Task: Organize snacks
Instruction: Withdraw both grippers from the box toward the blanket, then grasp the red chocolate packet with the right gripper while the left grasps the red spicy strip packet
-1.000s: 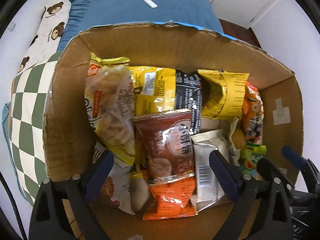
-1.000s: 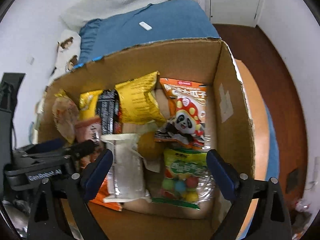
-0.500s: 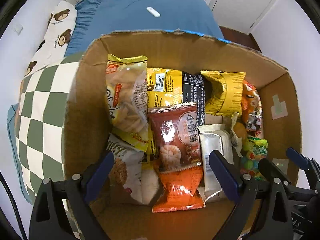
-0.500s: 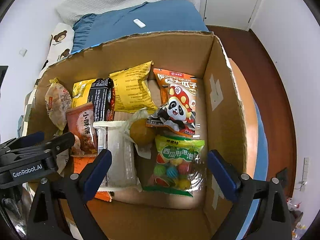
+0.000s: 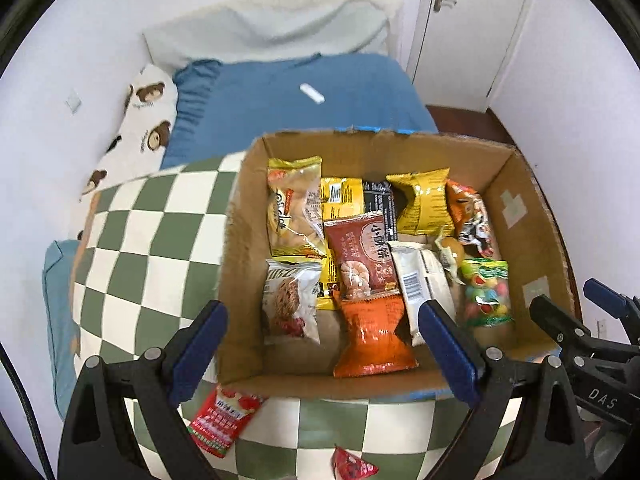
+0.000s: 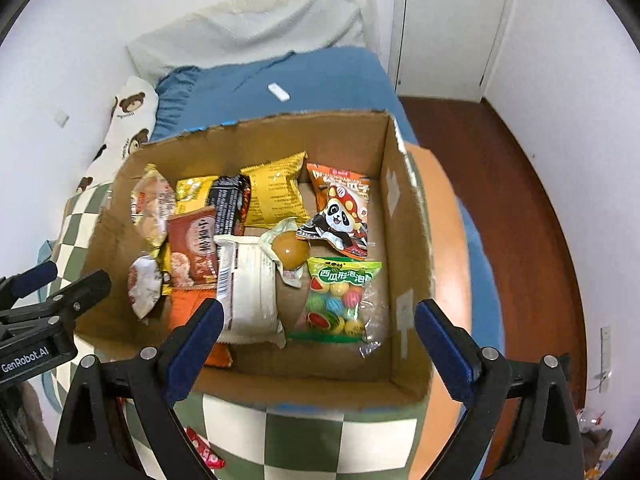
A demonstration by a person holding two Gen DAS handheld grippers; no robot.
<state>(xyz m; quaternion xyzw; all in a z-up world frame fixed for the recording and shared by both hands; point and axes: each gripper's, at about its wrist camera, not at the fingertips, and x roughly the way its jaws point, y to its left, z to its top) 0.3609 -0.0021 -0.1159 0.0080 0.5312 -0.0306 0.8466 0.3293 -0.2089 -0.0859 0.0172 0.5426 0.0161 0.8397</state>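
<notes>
Both claws hang wide and empty above the cardboard box (image 5: pixel 240 240) on the checkered blanket (image 5: pixel 132 248). The left claw (image 5: pixel 326 356) and right claw (image 6: pixel 316 344) have risen since earlier. Snack packets (image 6: pixel 256 272) fill the box's left and middle; bare floor shows near its right wall. A red packet (image 5: pixel 224 416) lies outside.

The box (image 5: pixel 240 240) is brown cardboard, centre frame. It sits on a green-and-white checked blanket (image 5: pixel 152 232). The sheet (image 5: pixel 320 96) above is blue; the pillow (image 5: pixel 144 120) at upper left is white with brown bears. The floor (image 6: pixel 520 184) at right is red-brown.
</notes>
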